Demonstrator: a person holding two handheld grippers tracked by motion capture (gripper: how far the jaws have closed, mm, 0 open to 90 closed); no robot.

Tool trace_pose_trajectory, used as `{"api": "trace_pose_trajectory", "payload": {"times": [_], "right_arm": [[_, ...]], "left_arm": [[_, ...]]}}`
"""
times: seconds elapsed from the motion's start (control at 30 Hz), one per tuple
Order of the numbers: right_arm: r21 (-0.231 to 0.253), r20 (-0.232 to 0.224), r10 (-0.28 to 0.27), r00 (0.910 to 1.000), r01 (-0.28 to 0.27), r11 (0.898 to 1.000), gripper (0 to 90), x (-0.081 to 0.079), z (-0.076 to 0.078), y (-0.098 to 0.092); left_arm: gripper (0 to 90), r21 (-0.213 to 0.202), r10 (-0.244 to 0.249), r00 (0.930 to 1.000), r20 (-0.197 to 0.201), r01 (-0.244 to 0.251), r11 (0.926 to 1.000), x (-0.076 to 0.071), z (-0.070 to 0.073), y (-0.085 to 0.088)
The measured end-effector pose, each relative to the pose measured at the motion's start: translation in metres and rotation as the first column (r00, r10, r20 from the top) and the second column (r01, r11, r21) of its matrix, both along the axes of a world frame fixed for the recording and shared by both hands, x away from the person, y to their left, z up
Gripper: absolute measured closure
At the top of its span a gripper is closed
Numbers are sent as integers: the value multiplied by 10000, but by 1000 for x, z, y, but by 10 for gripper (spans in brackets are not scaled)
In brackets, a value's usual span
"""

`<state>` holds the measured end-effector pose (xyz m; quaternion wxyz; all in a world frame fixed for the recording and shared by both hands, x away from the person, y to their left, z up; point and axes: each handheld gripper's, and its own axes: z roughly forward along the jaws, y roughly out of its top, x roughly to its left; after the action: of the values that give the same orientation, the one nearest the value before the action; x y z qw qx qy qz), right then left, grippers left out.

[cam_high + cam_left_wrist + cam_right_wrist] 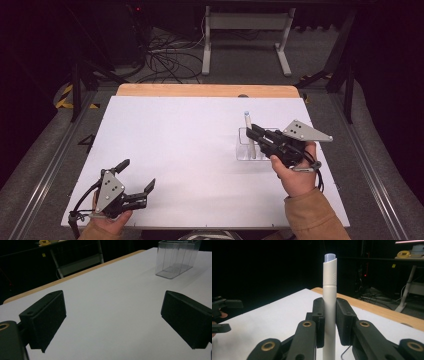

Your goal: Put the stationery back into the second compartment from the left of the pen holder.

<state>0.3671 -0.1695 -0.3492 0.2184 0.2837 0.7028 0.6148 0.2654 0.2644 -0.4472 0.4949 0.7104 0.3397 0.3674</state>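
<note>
Near the table's (pixel 165 150) front-left corner, left gripper (pixel 137 181) hovers, jaws spread wide, nothing between | toward the right edge, right gripper (pixel 329 320) pinches the white pen (pixel 329 302) mid-barrel between both pads | pen upright, long axis vertical, bluish tip up | its lower end inside the clear organizer (pixel 244 150).

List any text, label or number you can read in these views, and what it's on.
None readable.
The white pen clamped in the right tongs bears moulded ridges, no lettering.
The clear plastic holder is unmarked.
The yellow items on the far shelf are too small to read.
</note>
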Motion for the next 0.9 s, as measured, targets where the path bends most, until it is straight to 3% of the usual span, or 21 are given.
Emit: {"api": "trace_pose_trajectory", "payload": {"times": [0.17,0.47,0.67,0.83,0.9], "right_arm": [[-65,568,-252,9981,256,9997,787,6,0,-6],[116,875,-790,9930,782,9969,787,20,-3,-15],[69,1179,-1282,9847,1283,9917,787,33,-8,-18],[-266,1290,-1341,9825,1386,9900,786,42,-14,-18],[-542,1288,-1747,9762,1828,9817,786,44,-16,-19]], "left_arm": [[67,3,1,10000,1,-1,10000,0,0,0],[67,-27,-4,10000,-27,4,10000,0,0,0],[67,-31,3,10000,-28,-3,10000,0,0,0],[68,-6,10,10000,0,-10,10000,0,0,0],[67,-24,4,10000,-12,-4,10000,0,0,0]]}}
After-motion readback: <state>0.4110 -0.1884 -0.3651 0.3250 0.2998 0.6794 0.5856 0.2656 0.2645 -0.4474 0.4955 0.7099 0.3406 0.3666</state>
